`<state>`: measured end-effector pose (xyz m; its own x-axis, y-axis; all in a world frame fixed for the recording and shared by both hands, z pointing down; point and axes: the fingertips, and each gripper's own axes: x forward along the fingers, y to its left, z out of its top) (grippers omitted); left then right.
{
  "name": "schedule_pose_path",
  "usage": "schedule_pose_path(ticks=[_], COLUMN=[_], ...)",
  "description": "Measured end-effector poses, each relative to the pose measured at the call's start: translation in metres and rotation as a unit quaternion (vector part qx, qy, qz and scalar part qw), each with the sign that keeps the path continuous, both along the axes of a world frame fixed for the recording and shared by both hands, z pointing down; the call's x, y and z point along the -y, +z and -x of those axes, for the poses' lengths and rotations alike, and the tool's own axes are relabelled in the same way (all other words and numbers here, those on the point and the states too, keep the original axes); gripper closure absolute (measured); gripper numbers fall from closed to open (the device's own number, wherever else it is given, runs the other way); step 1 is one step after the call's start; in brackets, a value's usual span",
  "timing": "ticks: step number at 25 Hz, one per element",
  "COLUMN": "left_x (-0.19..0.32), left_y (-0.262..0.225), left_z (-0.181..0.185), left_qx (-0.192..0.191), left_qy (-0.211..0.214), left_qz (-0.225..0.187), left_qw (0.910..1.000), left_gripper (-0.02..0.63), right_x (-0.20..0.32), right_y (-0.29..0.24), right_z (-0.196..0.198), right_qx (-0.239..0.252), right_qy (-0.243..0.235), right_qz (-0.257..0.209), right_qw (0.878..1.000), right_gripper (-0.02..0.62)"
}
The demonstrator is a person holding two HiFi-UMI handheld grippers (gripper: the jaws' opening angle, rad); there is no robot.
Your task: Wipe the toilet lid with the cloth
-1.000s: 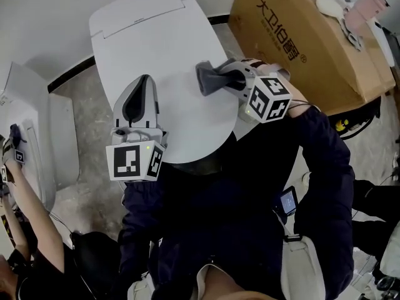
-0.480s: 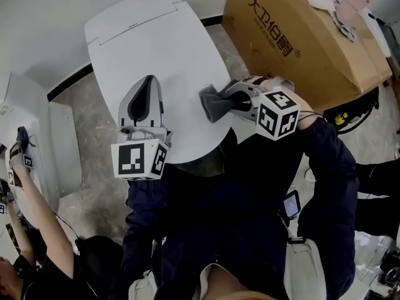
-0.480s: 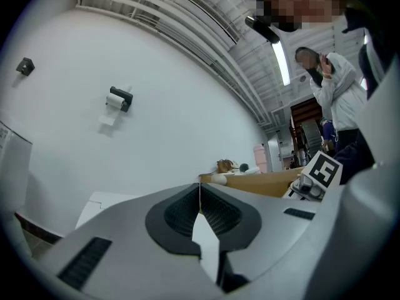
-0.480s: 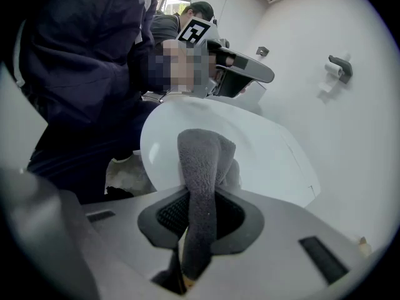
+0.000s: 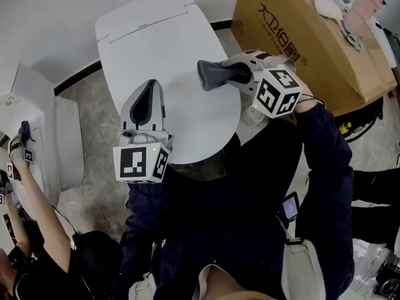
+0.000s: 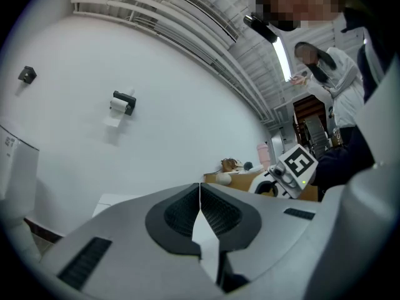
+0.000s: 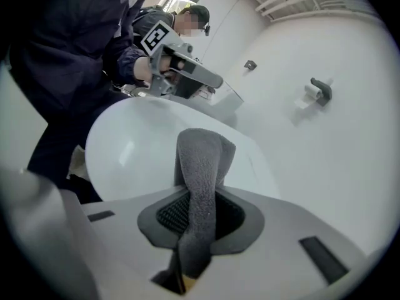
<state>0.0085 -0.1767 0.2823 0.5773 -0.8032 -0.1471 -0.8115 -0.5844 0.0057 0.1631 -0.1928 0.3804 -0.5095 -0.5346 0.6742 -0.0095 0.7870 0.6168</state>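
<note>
The white toilet lid point(image 5: 169, 61) lies closed below me in the head view. A grey cloth point(image 5: 212, 74) is pinched in my right gripper point(image 5: 234, 75), which hovers over the lid's right side with the cloth pointing left. In the right gripper view the cloth point(image 7: 199, 186) stands up between the shut jaws, with the lid point(image 7: 144, 145) beyond it. My left gripper point(image 5: 142, 102) hangs over the lid's near left part, jaws shut with nothing between them. The left gripper view looks up at a white wall, pads point(image 6: 215, 216) pressed together.
A large brown cardboard box point(image 5: 306, 39) stands right of the toilet. Another white fixture point(image 5: 44, 142) sits at the left, where another person's arm point(image 5: 34, 211) reaches. A paper holder point(image 7: 320, 90) hangs on the wall.
My right gripper with the cloth has risen a little toward the far side of the lid. The left gripper has stayed roughly in place.
</note>
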Motion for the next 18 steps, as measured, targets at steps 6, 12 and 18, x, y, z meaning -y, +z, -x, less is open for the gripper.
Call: schedule_pose_path(ticks=[6,12,18], left_x=[-0.002,0.000,0.006], left_y=[0.000,0.005,0.009], left_z=[0.014,0.023,0.038], left_qx=[0.003,0.016,0.022], left_qy=[-0.026,-0.045,-0.077], left_qz=[0.000,0.003,0.010], left_qw=[0.9997,0.9989,0.9968], left_gripper=[0.589,0.589,0.589], right_x=[0.091,0.180,0.252], right_y=[-0.023,-0.019,-0.009], right_z=[0.010,0.027,0.056], right_qx=[-0.001,-0.017,-0.032], right_qy=[0.024,0.040,0.036], right_qz=[-0.071,-0.101,-0.156], right_qw=[0.997,0.994,0.987], right_gripper=[0.517,0.517,0.517])
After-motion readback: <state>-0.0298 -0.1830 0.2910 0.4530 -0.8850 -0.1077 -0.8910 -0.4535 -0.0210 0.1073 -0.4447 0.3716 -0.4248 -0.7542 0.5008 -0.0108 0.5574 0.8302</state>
